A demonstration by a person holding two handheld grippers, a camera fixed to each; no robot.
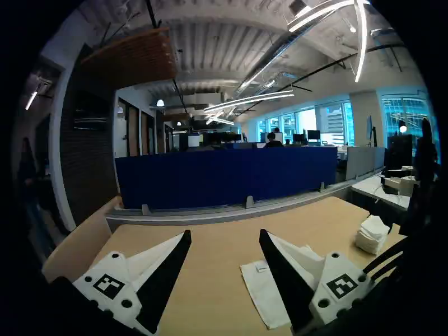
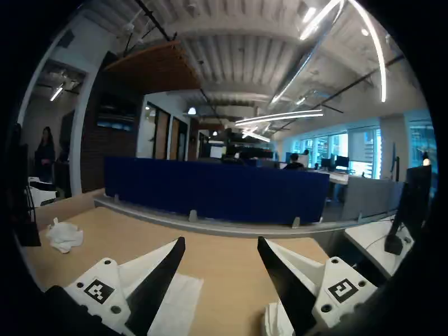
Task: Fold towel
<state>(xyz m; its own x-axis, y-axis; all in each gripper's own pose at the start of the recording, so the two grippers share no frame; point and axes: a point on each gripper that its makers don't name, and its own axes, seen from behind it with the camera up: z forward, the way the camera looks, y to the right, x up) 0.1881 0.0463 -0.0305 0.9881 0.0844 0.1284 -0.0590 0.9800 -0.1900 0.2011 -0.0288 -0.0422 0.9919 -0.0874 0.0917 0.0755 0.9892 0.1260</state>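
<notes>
Left tongs [image 1: 224,232] spread, gripping nothing, over the tabletop [image 1: 218,291]; the flat white towel [image 1: 260,288] lies partly under their right finger. Right tongs [image 2: 221,239] are also spread and empty. A folded stack [image 1: 372,234] sits at the right edge in the left gripper view, and a crumpled cloth [image 2: 64,235] lies far left in the right gripper view. Bare wood runs to the blue divider [image 1: 224,176].

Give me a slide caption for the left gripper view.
Open left gripper over a desk, flat towel beneath one finger, folded stack far right.

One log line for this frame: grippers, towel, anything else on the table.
left gripper open | right gripper open | towel flat on table, ungrasped | towel stack on table
</notes>
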